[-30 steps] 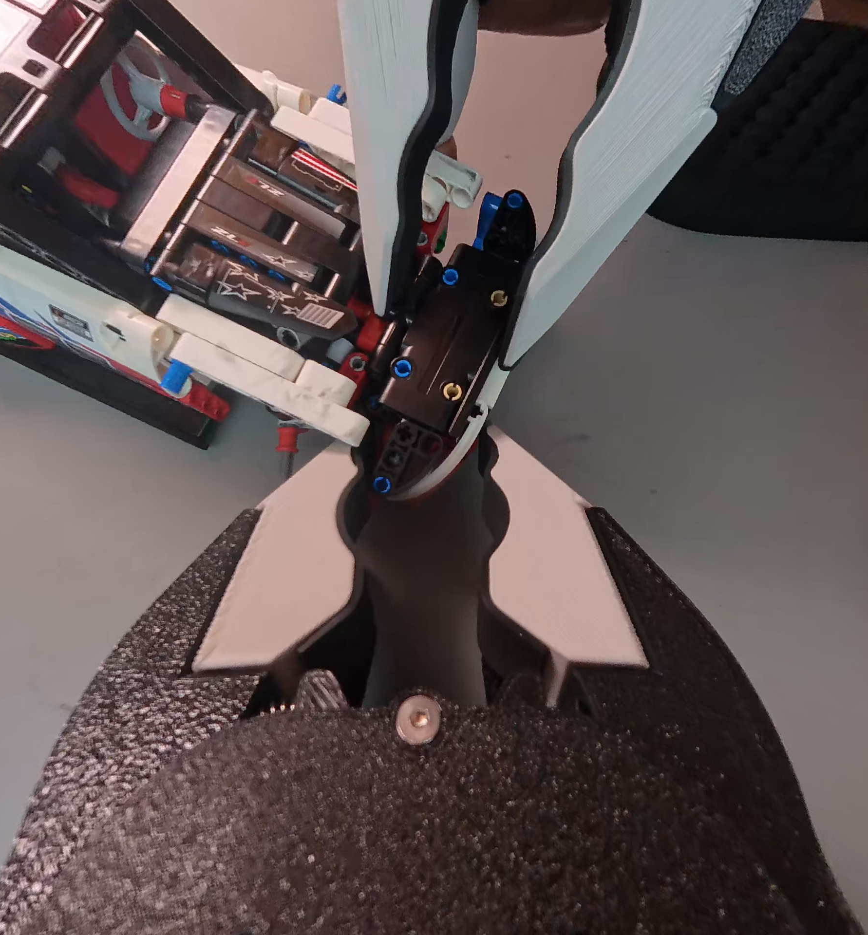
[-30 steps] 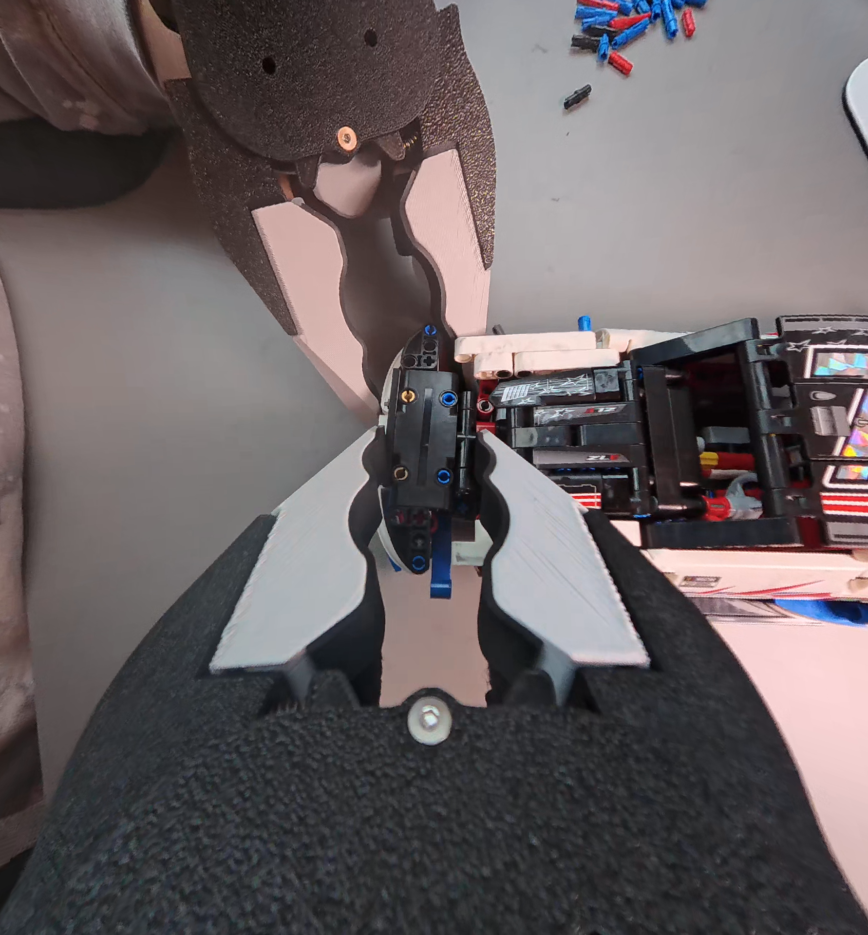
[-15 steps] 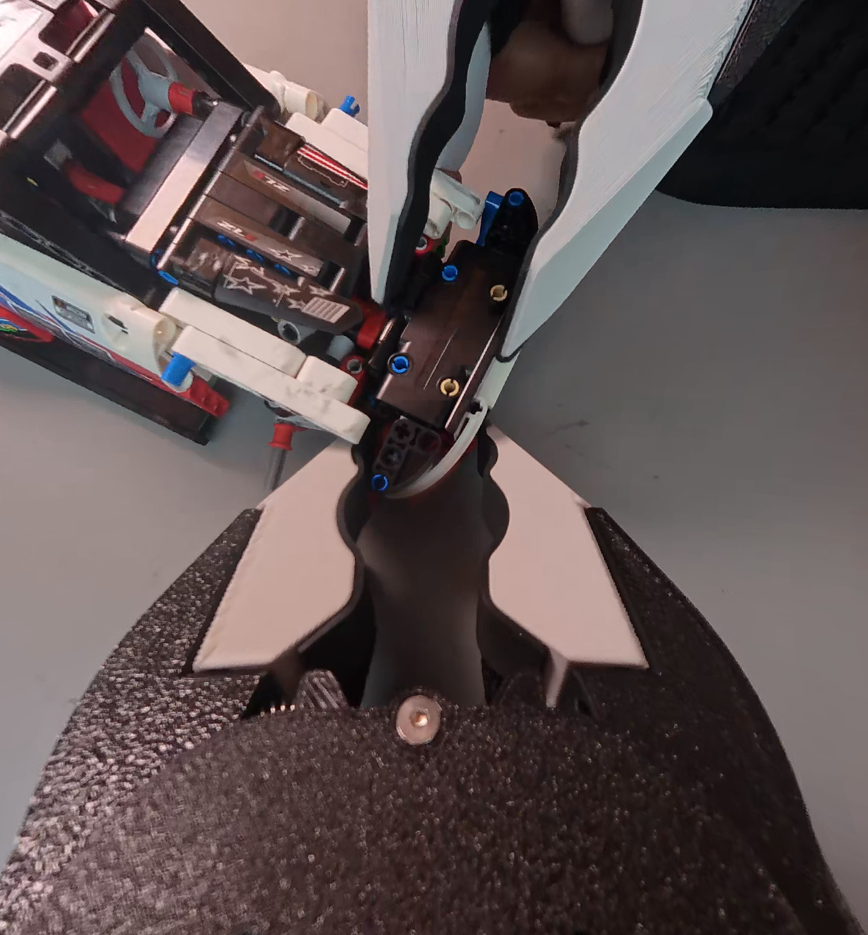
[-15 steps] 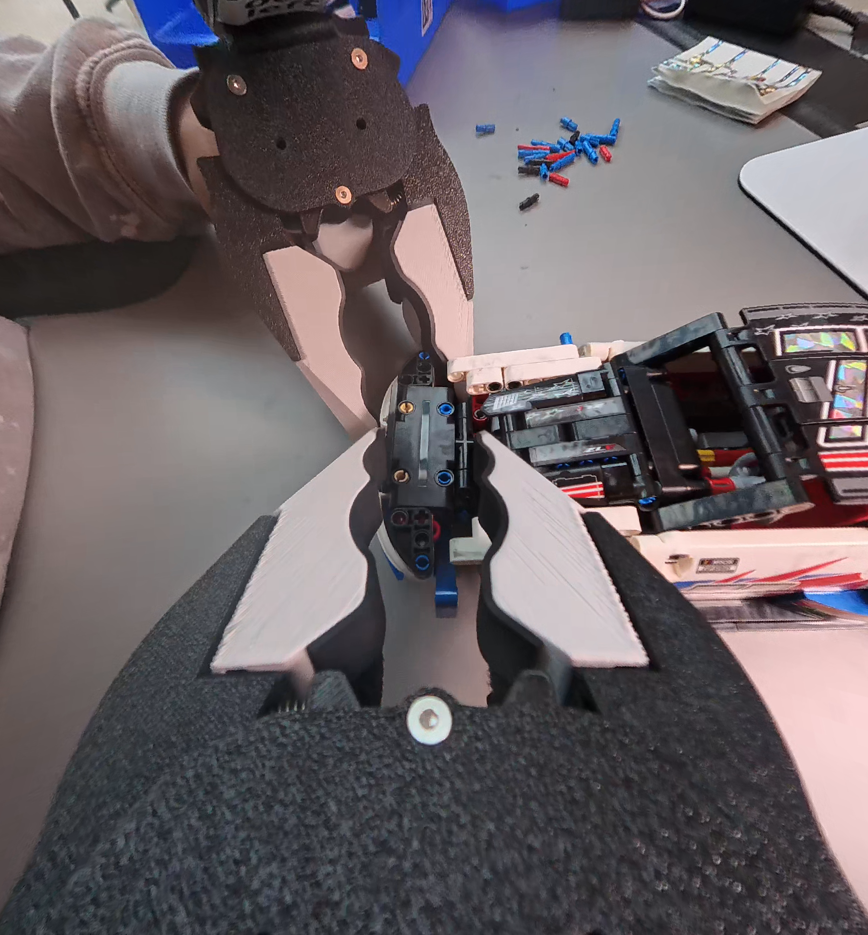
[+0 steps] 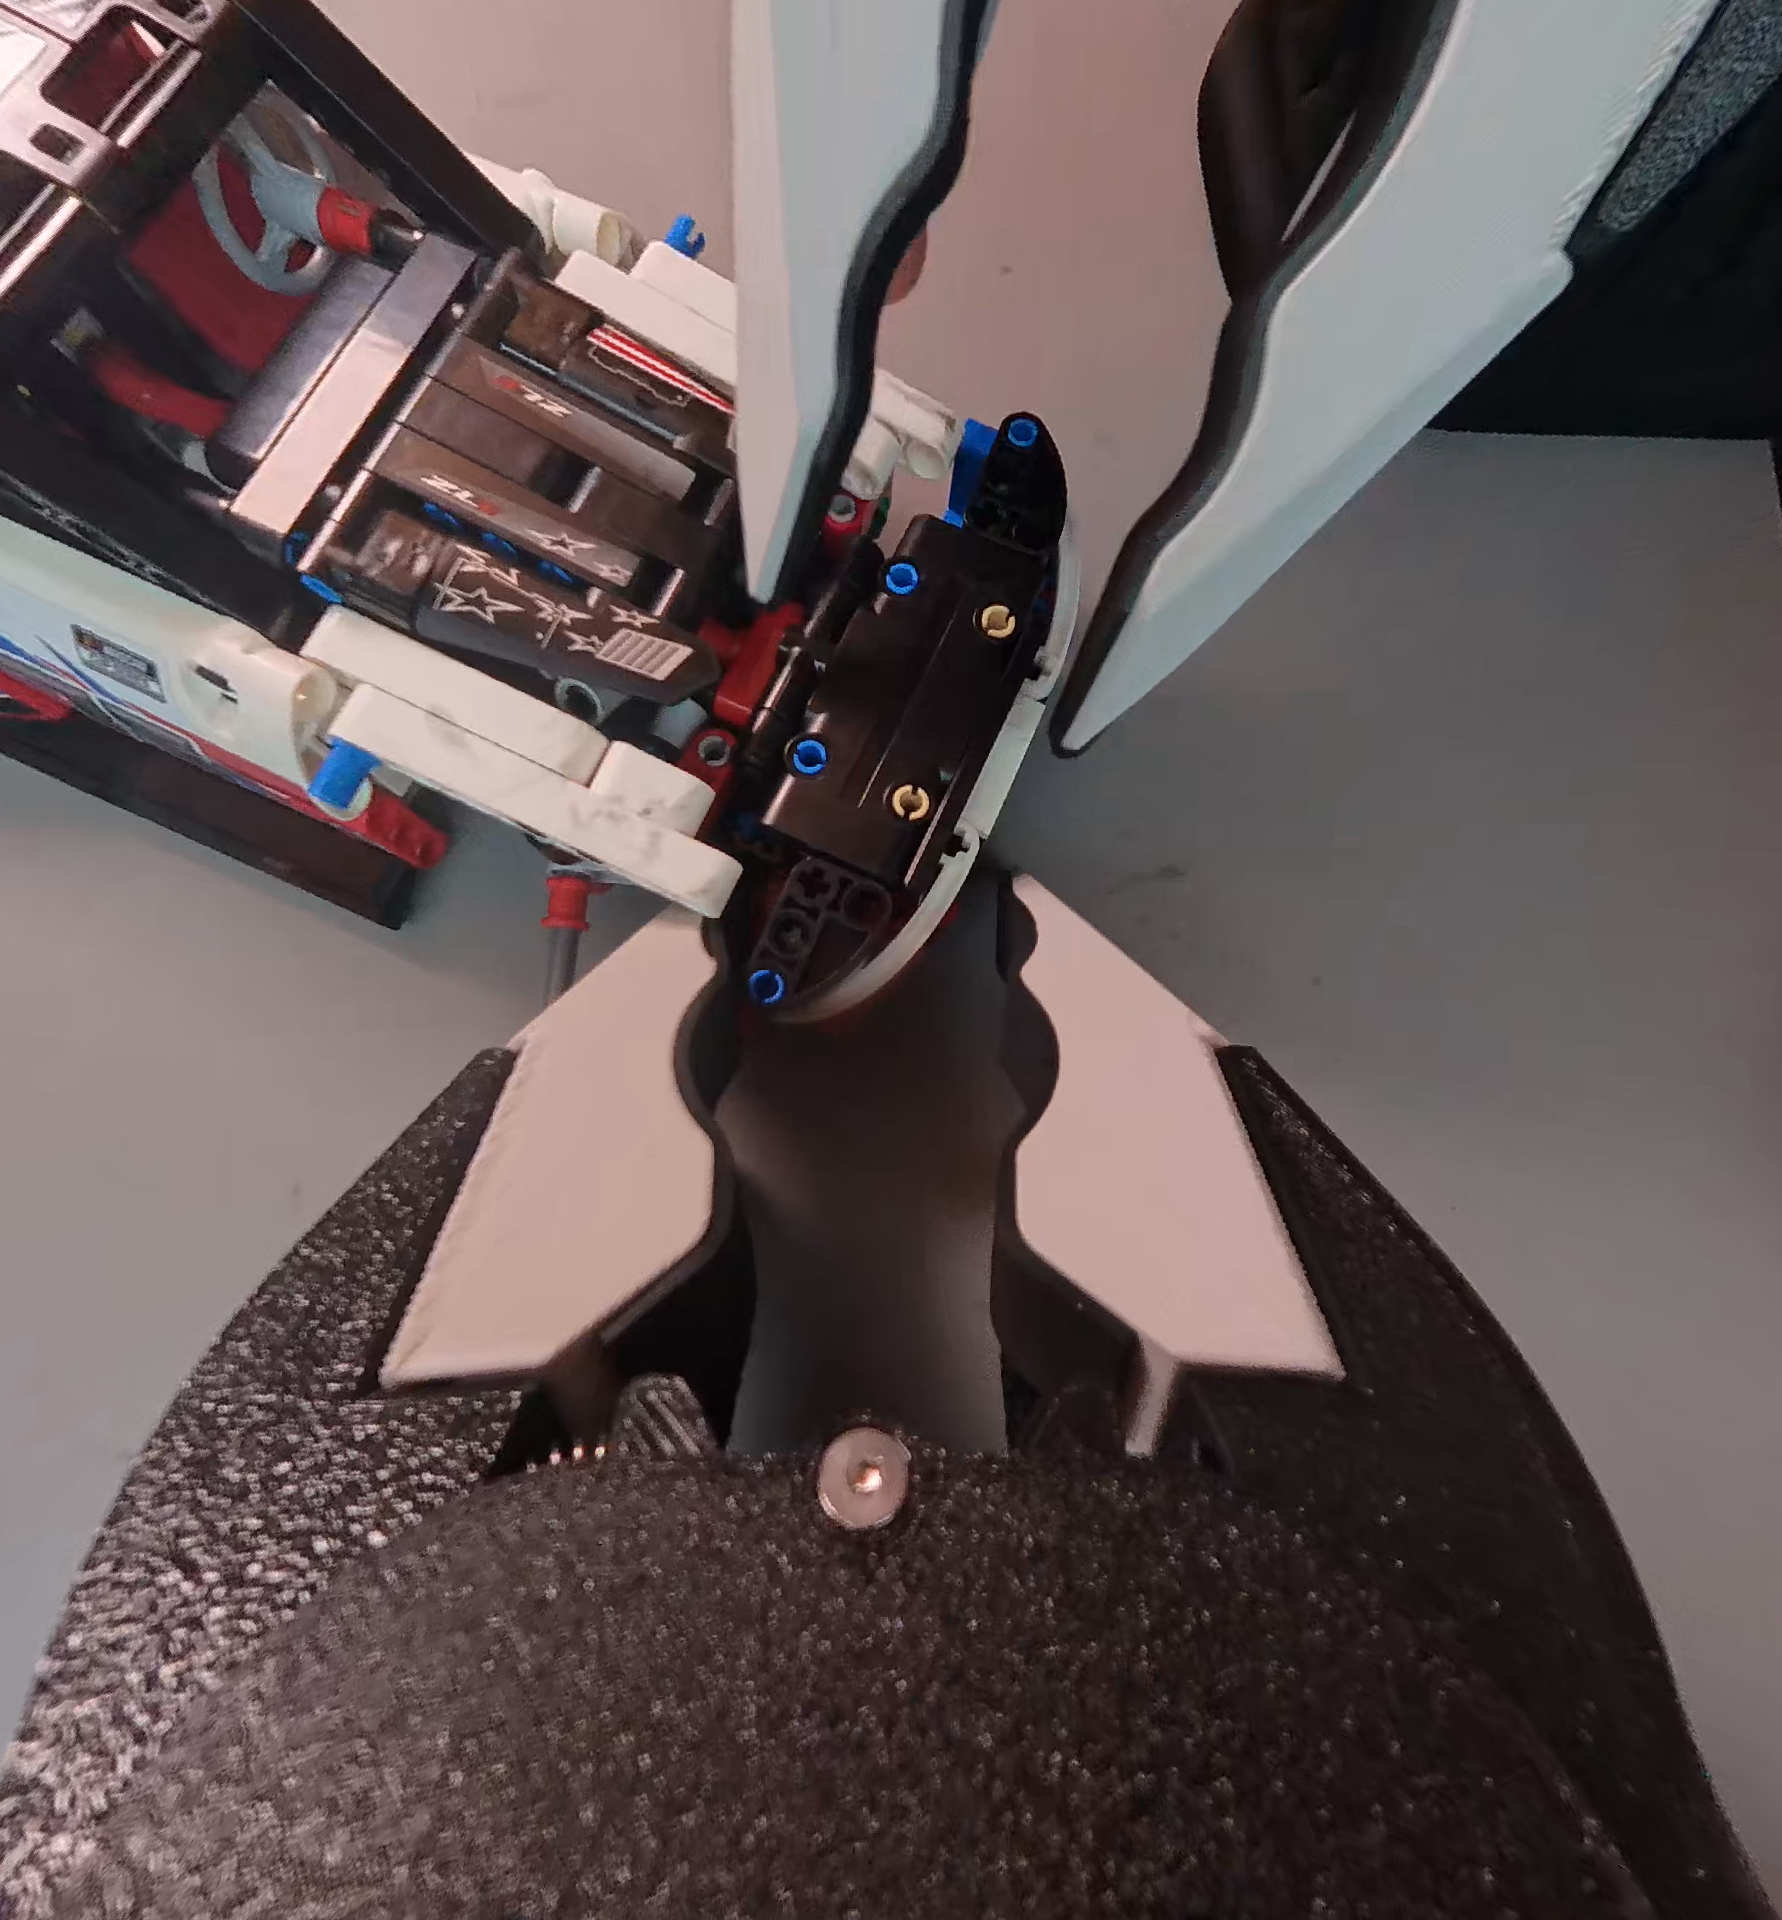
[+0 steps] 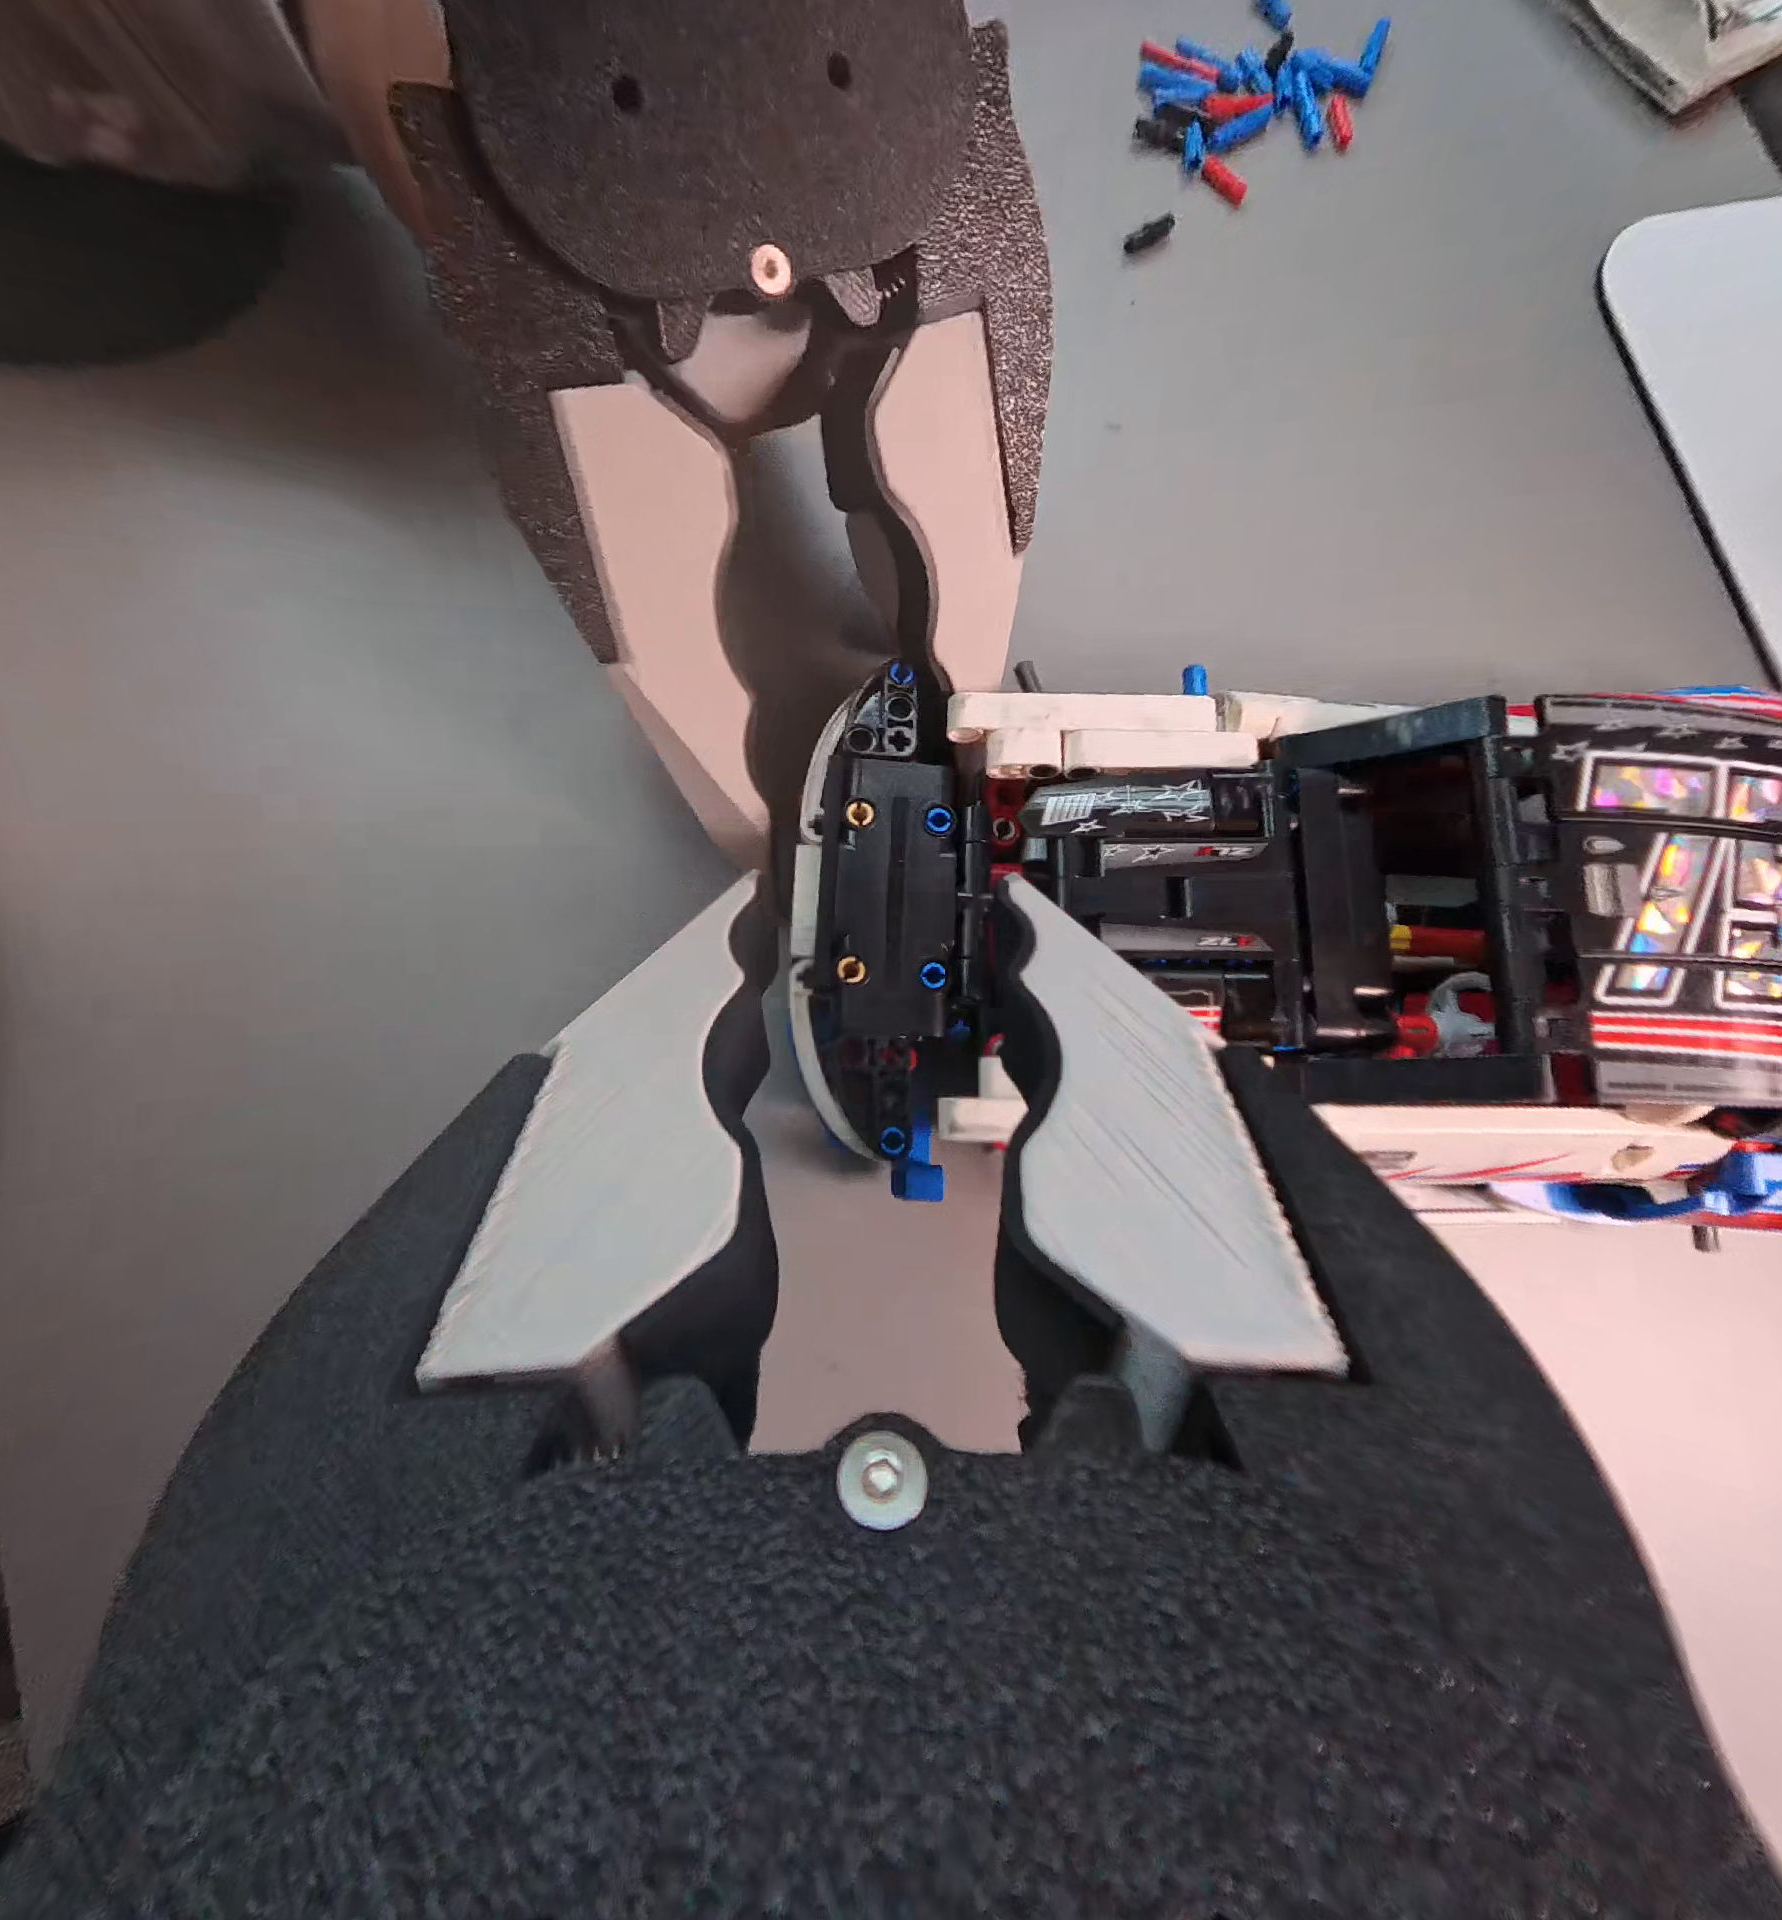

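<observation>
Desk (image 6: 1386, 436): flat pale grey, matte, a few small dark specks; it reads pinkish in the near part of the right wrist view. At the far right of that view sits a white rounded-corner pad or tray (image 6: 1739, 416), and at the top right a corner of folded printed paper (image 6: 1676, 52). A loose heap of small blue, red and black connector pins (image 6: 1251, 94) lies at the far side, with one black pin (image 6: 1149, 233) apart from it. A dark textured mass (image 5: 1697, 260) borders the desk at the top right of the left wrist view.

Brick-built model car (image 6: 1386, 935) lies on the desk, white sides, black roof frame, red interior, grey steering wheel (image 5: 263, 208). Stickers on it carry stars, red and white stripes, holographic numerals and small lettering.

A black end panel (image 5: 908, 707) with blue and tan pins and a curved white rim stands against the car's end, between the two grippers.

Left gripper (image 5: 856, 914): fingers spread apart, tips at either side of the panel's near corner; whether they press on it cannot be told.

Right gripper (image 6: 876, 904): fingers apart, flanking the panel, one tip beside the white rim, the other at the seam with the car. No clear contact on the rim side; grip cannot be told.
</observation>
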